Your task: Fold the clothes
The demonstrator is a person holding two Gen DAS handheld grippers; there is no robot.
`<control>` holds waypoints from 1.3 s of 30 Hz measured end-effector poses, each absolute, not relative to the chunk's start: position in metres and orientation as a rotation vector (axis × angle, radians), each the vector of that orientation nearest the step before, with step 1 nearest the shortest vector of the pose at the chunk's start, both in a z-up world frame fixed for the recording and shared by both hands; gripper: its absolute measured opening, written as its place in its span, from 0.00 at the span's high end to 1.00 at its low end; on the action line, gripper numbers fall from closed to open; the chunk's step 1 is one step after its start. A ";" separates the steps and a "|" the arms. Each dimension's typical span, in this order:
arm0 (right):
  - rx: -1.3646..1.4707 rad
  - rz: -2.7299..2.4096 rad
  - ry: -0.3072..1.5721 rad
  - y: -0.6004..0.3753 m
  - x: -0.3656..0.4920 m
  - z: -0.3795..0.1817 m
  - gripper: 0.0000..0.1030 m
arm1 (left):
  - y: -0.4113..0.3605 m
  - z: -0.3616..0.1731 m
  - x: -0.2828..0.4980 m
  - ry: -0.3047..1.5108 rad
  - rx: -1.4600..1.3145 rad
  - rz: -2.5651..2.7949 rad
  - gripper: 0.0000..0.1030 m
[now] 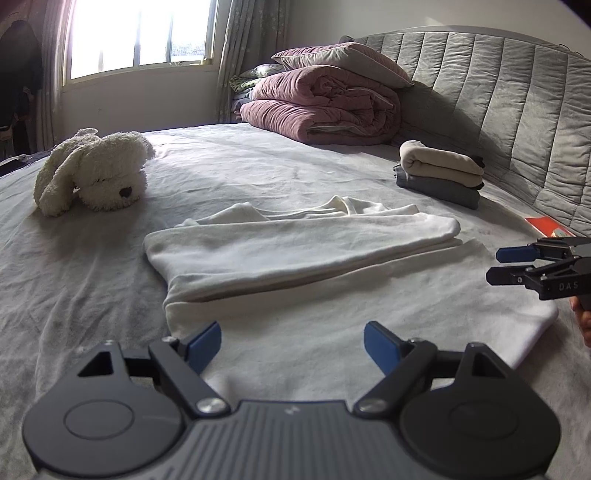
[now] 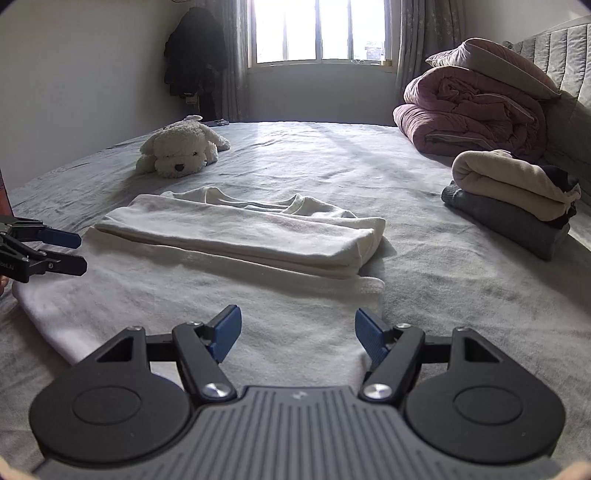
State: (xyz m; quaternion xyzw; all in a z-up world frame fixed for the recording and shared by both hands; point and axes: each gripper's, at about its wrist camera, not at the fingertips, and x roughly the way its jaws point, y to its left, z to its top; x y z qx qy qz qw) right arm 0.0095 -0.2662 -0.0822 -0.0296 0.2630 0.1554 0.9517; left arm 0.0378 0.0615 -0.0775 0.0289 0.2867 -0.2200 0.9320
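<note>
With two folded garments (image 2: 513,199) already stacked beyond the white shirt (image 1: 295,251), I judge its sleeves folded in, hem half left; my left gripper (image 1: 291,341) and right gripper (image 2: 297,330) hover released over its near edge.

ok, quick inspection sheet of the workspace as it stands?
surface: grey bedsheet, wrinkled.
job's things: white garment lying flat, partly folded; stack of folded clothes near the headboard.
clutter: plush dog; pink duvet with pillow on top; red packet.
grippers: left gripper open, empty, over the garment's near edge; right gripper open, empty.
cables: nothing seen.
surroundings: bright window, curtains, dark clothes hanging in the corner.
</note>
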 end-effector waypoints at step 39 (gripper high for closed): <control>0.772 0.580 1.092 -0.366 -0.001 -0.086 0.26 | 0.185 -0.097 0.030 1.161 -0.762 -0.604 0.21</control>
